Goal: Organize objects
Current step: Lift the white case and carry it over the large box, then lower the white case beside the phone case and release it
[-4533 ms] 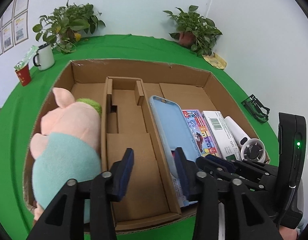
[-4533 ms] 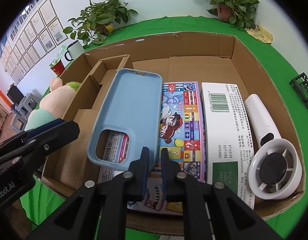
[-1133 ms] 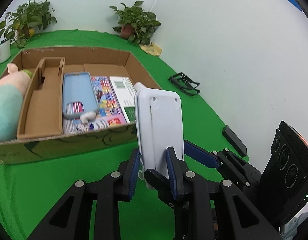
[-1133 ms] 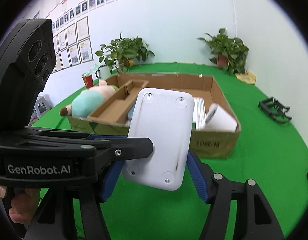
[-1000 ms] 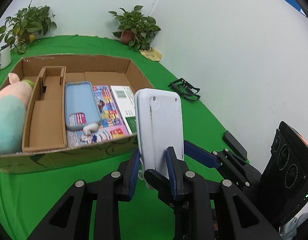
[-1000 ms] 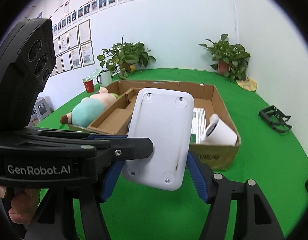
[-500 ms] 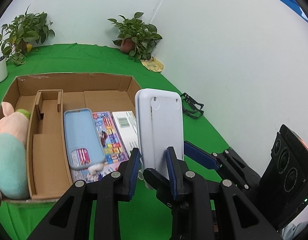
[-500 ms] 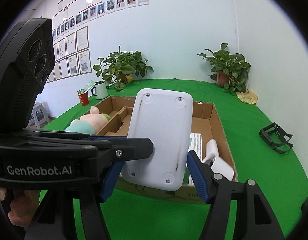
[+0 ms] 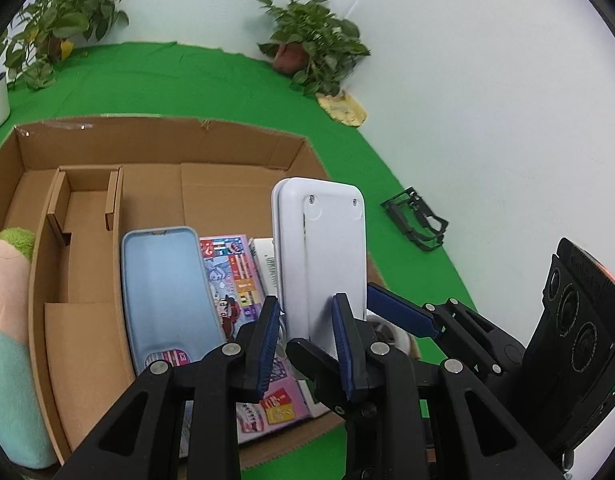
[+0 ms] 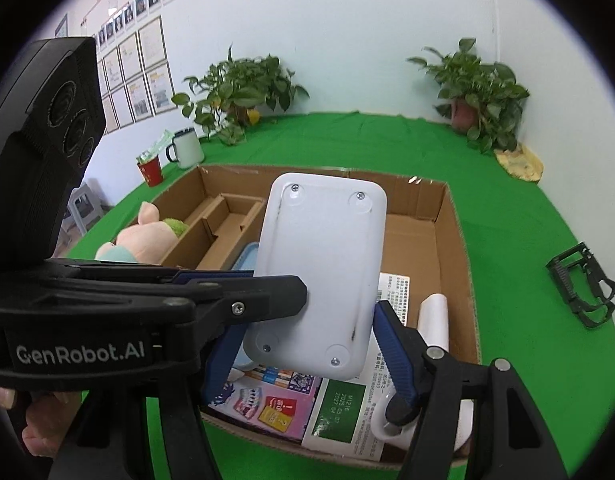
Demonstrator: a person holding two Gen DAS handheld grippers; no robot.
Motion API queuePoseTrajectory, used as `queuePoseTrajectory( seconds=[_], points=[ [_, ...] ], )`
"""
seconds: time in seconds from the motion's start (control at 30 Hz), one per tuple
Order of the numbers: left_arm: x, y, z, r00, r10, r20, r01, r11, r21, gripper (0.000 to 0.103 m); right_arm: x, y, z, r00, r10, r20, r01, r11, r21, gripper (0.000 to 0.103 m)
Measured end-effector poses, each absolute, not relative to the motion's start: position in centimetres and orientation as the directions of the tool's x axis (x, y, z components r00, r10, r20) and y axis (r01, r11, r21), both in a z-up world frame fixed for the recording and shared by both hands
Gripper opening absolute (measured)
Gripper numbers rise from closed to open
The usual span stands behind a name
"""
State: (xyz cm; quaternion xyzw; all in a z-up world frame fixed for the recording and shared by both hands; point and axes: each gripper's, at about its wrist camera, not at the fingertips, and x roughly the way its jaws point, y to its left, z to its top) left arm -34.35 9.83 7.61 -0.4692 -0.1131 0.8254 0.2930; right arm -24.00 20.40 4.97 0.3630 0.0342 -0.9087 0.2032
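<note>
Left wrist view: we grip a white device (image 9: pixel 321 248) upright between the closed fingers of our left gripper (image 9: pixel 305 334), above the near right edge of the cardboard box (image 9: pixel 155 140). Our right gripper (image 10: pixel 307 344) stands wide open around the device without clearly touching it. Bare floor lies behind the blue phone case (image 9: pixel 163 284) and picture book (image 9: pixel 235 276).

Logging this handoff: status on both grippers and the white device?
Left gripper shut on white rectangular plastic device. Right gripper open around it. Device above brown cardboard box. Nothing in the way.
</note>
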Motion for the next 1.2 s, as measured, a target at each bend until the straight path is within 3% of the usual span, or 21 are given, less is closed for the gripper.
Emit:
queuePoseTrajectory(
  seconds=[0.3, 0.6, 0.67, 0.73, 0.77, 0.8, 0.87, 0.93, 1.0, 1.1, 1.2],
  points=[
    [-38.1, 8.9, 2.1, -0.312, 0.573, -0.758, -0.258, -0.819, -0.513, 0.023, -27.7, 19.9, 1.0, -0.487, -0.392, -0.781, 0.393, -0.897, 0.205, 0.064],
    [-38.6, 7.9, 1.5, -0.334, 0.566, -0.753, -0.221, -0.824, -0.521, 0.025, -29.4, 19.5, -0.1, -0.446, -0.37, -0.815, 0.374, -0.904, 0.207, 0.064],
    [-37.7, 7.8, 2.4, -0.375, 0.538, -0.755, -0.247, -0.843, -0.478, 0.03, -29.6, 19.7, 0.0, -0.454, -0.366, -0.812, 0.36, -0.909, 0.209, 0.064],
    [-36.1, 7.4, 3.9, -0.445, 0.478, -0.758, -0.274, -0.878, -0.393, 0.044, -29.3, 19.8, 0.1, -0.474, -0.351, -0.808, 0.356, -0.915, 0.189, 0.064],
    [-34.9, 7.1, 4.8, -0.499, 0.439, -0.747, -0.288, -0.897, -0.335, 0.048, -29.1, 19.9, 0.3, -0.482, -0.35, -0.803, 0.36, -0.915, 0.183, 0.069],
    [-33.8, 6.9, 5.5, -0.543, 0.409, -0.733, -0.294, -0.91, -0.29, 0.057, -28.7, 20.0, 0.5, -0.501, -0.345, -0.794, 0.361, -0.917, 0.171, 0.081],
    [-31.3, 6.2, 6.9, -0.646, 0.34, -0.684, -0.29, -0.938, -0.192, 0.072, -27.0, 20.4, 1.4, -0.583, -0.329, -0.743, 0.358, -0.925, 0.129, 0.088],
    [-28.3, 5.4, 7.9, -0.757, 0.247, -0.604, -0.249, -0.965, -0.083, 0.094, -24.4, 20.6, 2.3, -0.674, -0.304, -0.673, 0.351, -0.934, 0.07, 0.098],
    [-25.2, 4.3, 8.1, -0.845, 0.149, -0.513, -0.182, -0.983, 0.015, 0.103, -22.1, 20.5, 2.6, -0.73, -0.287, -0.62, 0.345, -0.938, 0.028, 0.102],
    [-21.5, 2.7, 7.1, -0.9, 0.043, -0.433, -0.089, -0.992, 0.086, 0.103, -18.7, 20.1, 2.0, -0.8, -0.25, -0.545, 0.316, -0.948, -0.03, 0.102],
    [-20.2, 1.9, 4.9, -0.898, -0.012, -0.439, -0.036, -0.994, 0.1, 0.103, -16.7, 19.6, 1.2, -0.836, -0.226, -0.5, 0.285, -0.957, -0.045, 0.102]
  ],
)
